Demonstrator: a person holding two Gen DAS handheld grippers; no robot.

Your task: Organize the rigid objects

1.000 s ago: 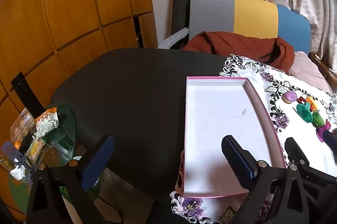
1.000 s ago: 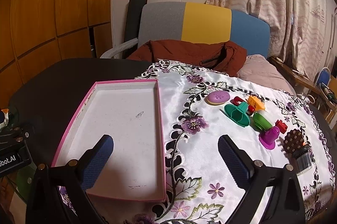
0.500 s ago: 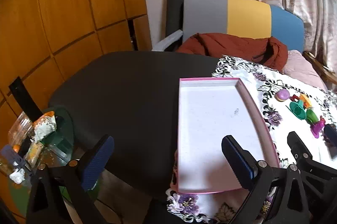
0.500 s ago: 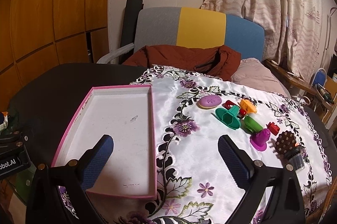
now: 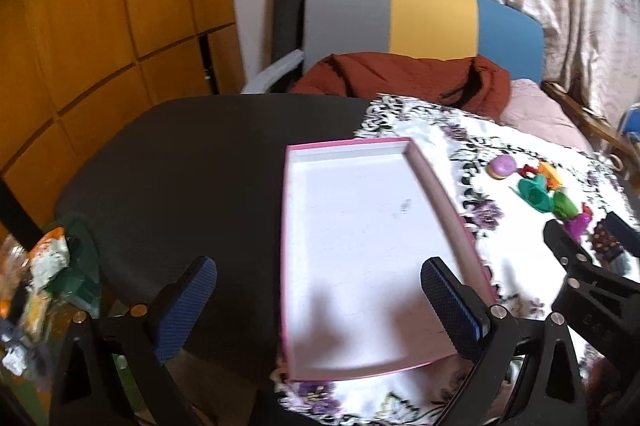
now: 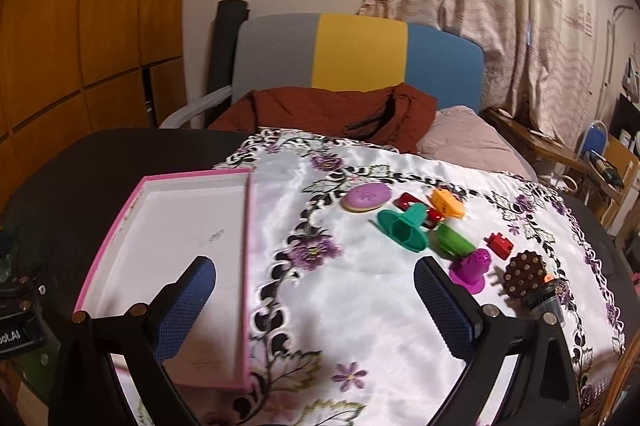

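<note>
Big pink-rimmed tray (image 6: 168, 242) lies empty, its near end overhanging the floral tablecloth (image 6: 360, 306): a nudge could tip it. Both the left gripper (image 5: 318, 300) and the right gripper (image 6: 314, 300) hover wide open, holding nothing. Plenty of bare cloth between tray and toy cluster; teal cutter (image 6: 402, 228) crowds its neighbours.

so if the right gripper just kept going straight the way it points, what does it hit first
Probably bare tablecloth, between the pink tray and the toys; further along the line lies the purple disc. The right gripper is open; depth is unclear.
</note>
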